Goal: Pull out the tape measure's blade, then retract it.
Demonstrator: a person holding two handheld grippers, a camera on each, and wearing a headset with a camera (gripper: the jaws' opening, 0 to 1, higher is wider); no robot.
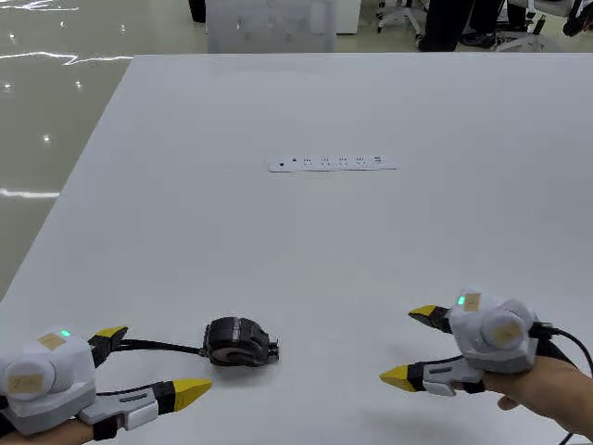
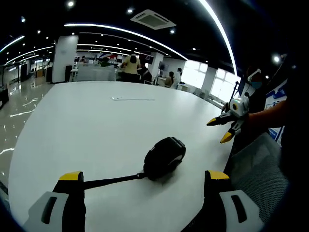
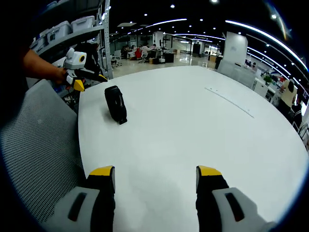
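Tape measure (image 1: 239, 342): compact black case, on its side on the white table (image 1: 324, 250), lower left of centre in the head view.

- Left gripper (image 1: 156, 362), lower left corner: jaws wide apart, nothing clamped.
- Black strap (image 1: 162, 347) runs from the case leftward to that gripper's upper jaw; contact cannot be told.
- The case is the only container. The blade is judged to be wound inside. A small tab at its right end is probably the hook.
- Handling, judged: rigid, dense for its size, smooth shell likely to slide. Clamp the flat sides, pinch the hook.
- Right gripper (image 1: 408, 345), lower right: jaws wide apart, empty, well apart from the case.
- Power strip (image 1: 334, 164), upper centre.
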